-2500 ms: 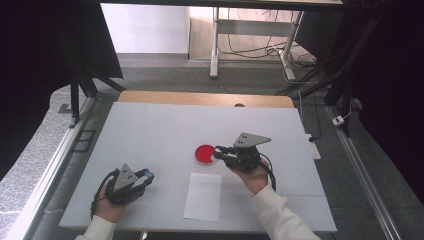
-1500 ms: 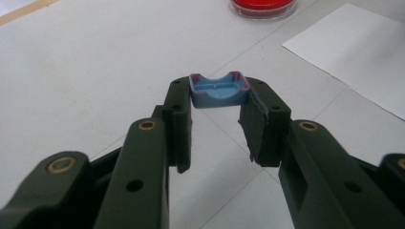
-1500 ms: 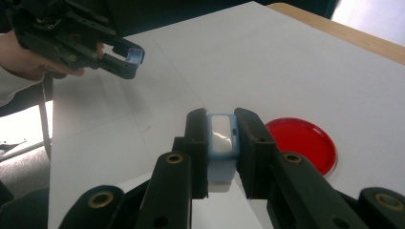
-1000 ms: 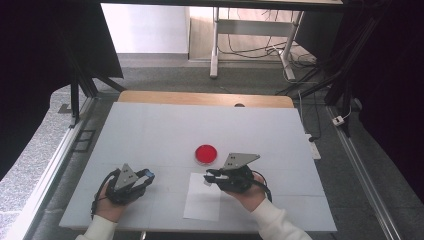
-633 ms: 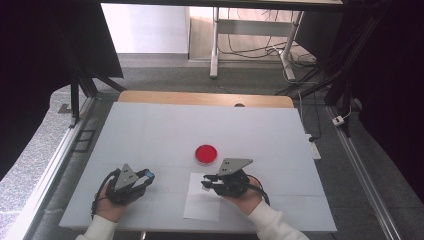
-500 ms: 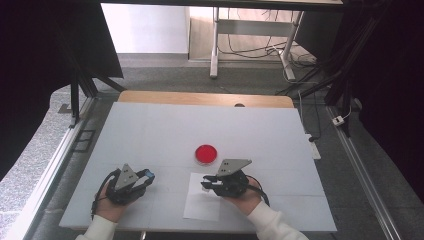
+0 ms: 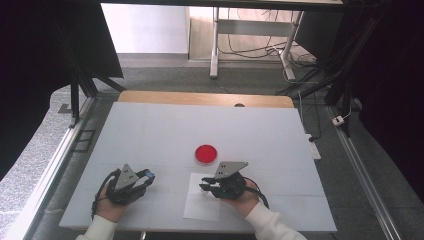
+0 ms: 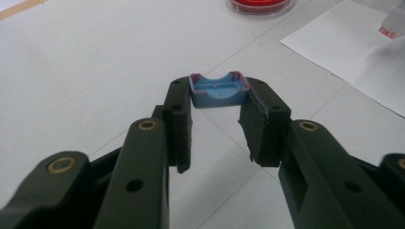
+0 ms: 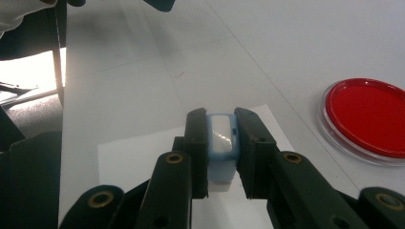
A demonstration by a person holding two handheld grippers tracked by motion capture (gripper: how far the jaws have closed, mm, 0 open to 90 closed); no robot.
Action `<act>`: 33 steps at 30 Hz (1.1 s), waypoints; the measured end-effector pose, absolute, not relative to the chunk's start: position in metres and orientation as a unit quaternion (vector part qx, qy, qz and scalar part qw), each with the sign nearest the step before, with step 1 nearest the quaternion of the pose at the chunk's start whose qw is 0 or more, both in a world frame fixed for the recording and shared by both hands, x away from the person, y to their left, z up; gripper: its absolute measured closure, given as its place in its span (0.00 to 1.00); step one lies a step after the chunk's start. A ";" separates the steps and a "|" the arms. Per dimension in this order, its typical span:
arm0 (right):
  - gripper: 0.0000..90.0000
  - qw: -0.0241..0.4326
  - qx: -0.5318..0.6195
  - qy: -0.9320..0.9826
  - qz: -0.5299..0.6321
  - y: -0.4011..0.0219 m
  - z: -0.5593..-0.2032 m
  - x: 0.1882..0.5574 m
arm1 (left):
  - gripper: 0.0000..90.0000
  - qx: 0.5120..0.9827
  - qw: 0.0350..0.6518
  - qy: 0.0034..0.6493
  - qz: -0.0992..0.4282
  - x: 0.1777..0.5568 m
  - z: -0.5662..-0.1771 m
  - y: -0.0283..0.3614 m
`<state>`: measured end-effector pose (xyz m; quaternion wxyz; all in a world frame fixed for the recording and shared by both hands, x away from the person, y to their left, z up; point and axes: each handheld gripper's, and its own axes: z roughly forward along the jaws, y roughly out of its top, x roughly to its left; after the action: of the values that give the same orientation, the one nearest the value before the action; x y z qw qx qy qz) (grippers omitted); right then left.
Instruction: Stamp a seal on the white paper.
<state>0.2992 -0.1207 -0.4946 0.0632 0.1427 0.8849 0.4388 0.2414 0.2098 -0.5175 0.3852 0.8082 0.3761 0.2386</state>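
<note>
- Small pale-blue plastic block with a glossy white face (image 9: 222, 138): my right gripper (image 9: 221, 143) clamps it between both jaws, low over the white paper sheet (image 9: 143, 157); I can't tell whether it touches the paper
- Blue tray-like plastic piece with a reddish rim (image 8: 218, 89): my left gripper (image 8: 217, 95) pinches it at the jaw tips, its underside hidden
- From above, the left gripper (image 7: 131, 181) and right gripper (image 7: 220, 186) cover both pieces
- Round red lidded dish (image 7: 205, 154) sits just beyond the paper, cut off in both gripper views

One red dish (image 7: 205, 154), one paper sheet (image 7: 202, 206), two blue-edged pieces (image 8: 218, 90) (image 9: 221, 140) (one per gripper).
</note>
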 end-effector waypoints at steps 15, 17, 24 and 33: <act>0.84 0.065 0.138 0.893 0.424 -0.117 -0.502 0.299 | 0.72 0.809 0.385 0.376 0.239 0.241 -0.518 0.210; 0.84 0.063 0.138 0.892 0.427 -0.116 -0.503 0.299 | 0.72 0.808 0.386 0.376 0.238 0.241 -0.518 0.210; 0.84 0.063 0.140 0.893 0.423 -0.116 -0.505 0.299 | 0.72 0.809 0.385 0.375 0.238 0.241 -0.517 0.210; 0.84 0.063 0.142 0.894 0.420 -0.115 -0.508 0.300 | 0.72 0.809 0.385 0.375 0.239 0.241 -0.518 0.210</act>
<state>0.3003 -0.1150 -0.5083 0.0628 0.1416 0.8942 0.4200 0.2411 0.2102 -0.5175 0.3847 0.8089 0.3753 0.2387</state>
